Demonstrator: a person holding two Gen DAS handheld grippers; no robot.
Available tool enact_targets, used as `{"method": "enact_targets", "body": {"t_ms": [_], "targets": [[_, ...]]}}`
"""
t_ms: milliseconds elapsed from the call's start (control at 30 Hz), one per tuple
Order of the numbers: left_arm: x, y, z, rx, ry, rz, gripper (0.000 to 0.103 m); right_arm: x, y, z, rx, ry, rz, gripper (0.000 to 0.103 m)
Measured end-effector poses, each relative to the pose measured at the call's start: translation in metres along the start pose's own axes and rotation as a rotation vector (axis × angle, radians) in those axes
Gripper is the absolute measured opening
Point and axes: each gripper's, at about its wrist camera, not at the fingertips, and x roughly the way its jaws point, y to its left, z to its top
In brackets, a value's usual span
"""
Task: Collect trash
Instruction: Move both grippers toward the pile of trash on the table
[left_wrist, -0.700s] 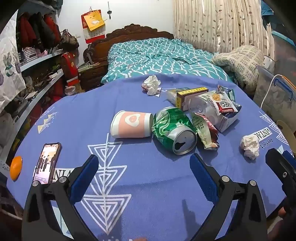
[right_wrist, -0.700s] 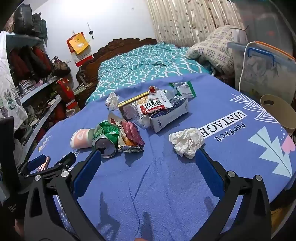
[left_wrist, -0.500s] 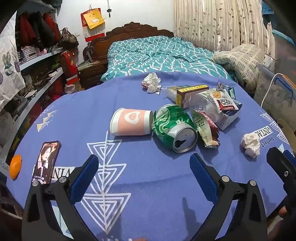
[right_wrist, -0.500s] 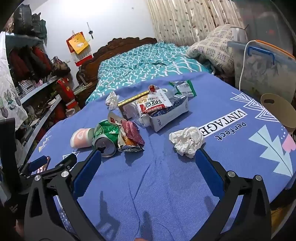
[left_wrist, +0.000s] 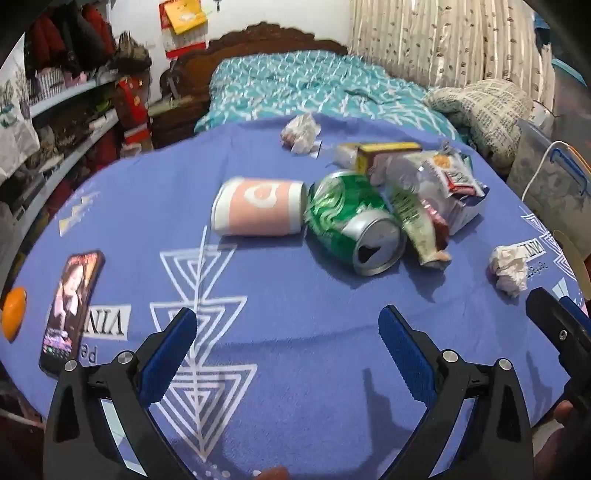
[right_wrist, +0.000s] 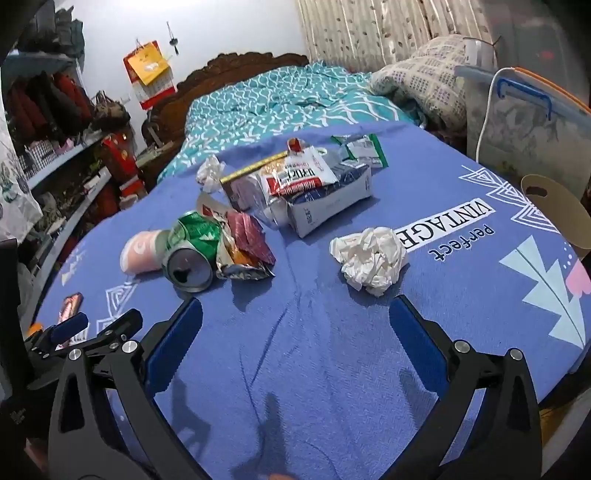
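Right gripper (right_wrist: 295, 328) open, paper wad (right_wrist: 369, 258) just ahead.

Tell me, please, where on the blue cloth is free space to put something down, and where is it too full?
Free: the near strip of blue cloth between the crumpled tissue and the phone, in front of the green can. Also the right part around the "VINTAGE" print. Crowded: the middle, where pink cup, can, wrappers and snack bag lie together.
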Motion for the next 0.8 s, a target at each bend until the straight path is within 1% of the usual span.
{"method": "enact_targets", "body": {"t_ms": [167,333,500,633,800], "targets": [[0.019,0.009,-0.009,-0.039,0.086,-0.035,0.094,0.014,0.002,-0.004,-0.010,0.063,-0.005,0.100],[0.036,0.008,-0.022,-0.038,0.168,-0.060,0.094,0.027,0.003,-0.008,-0.010,0.122,-0.002,0.100],[0.035,0.004,-0.033,0.009,0.143,-0.040,0.094,0.042,-0.001,-0.013,0.009,0.184,0.009,0.100],[0.033,0.004,-0.037,0.027,0.123,-0.056,0.094,0.052,-0.007,-0.018,0.033,0.229,0.020,0.100],[0.029,0.003,-0.042,0.051,0.100,-0.058,0.095,0.054,-0.006,-0.019,0.017,0.222,0.015,0.100]]}}
